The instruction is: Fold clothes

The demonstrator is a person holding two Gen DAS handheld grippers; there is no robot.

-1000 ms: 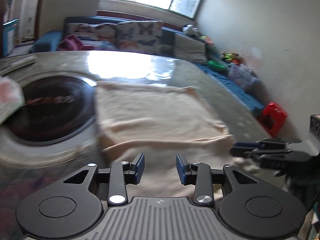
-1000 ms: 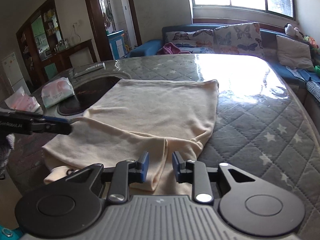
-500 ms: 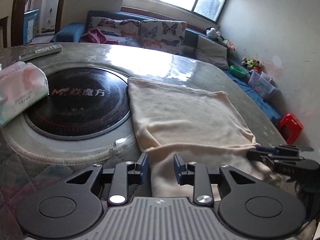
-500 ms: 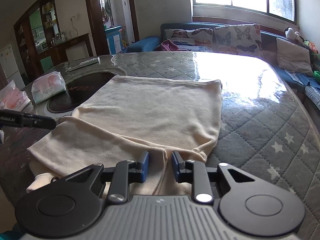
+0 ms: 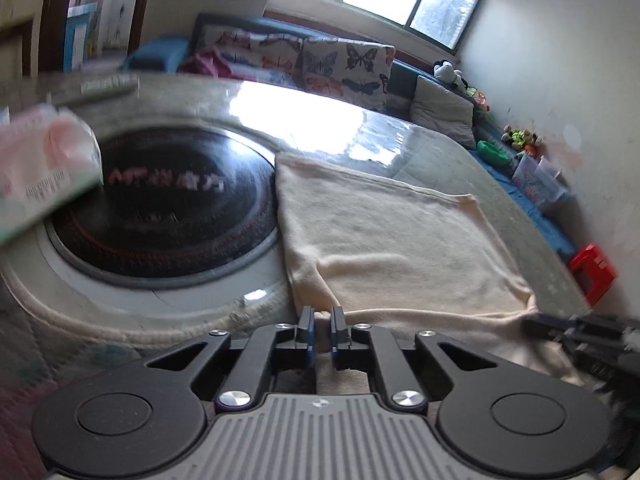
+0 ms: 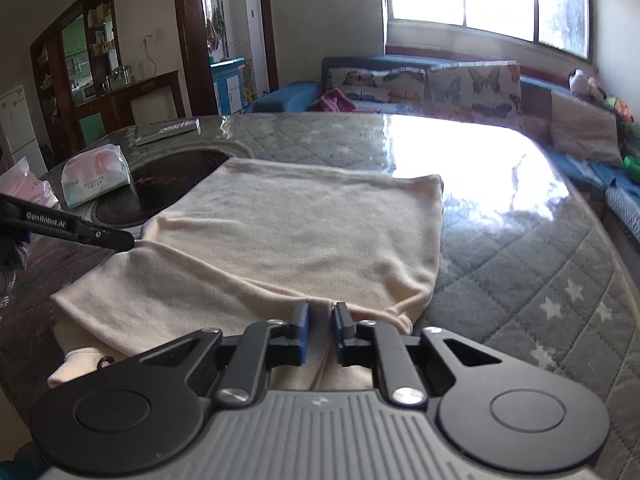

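Both tools clamp the near fold of a cream garment spread mid-frame on the quilted counter: left tool, right tool. Soft, light cloth, likely to sag; grip at edges.

Cream garment: soft matt knit cloth. Table cover: quilted fabric under glossy clear film. Round black hob: smooth glass. Tissue pack: shiny plastic wrap. Right gripper: matt black plastic, metal screws.

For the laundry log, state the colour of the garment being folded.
Plain cream garment, no pattern; clearest in the right wrist view.
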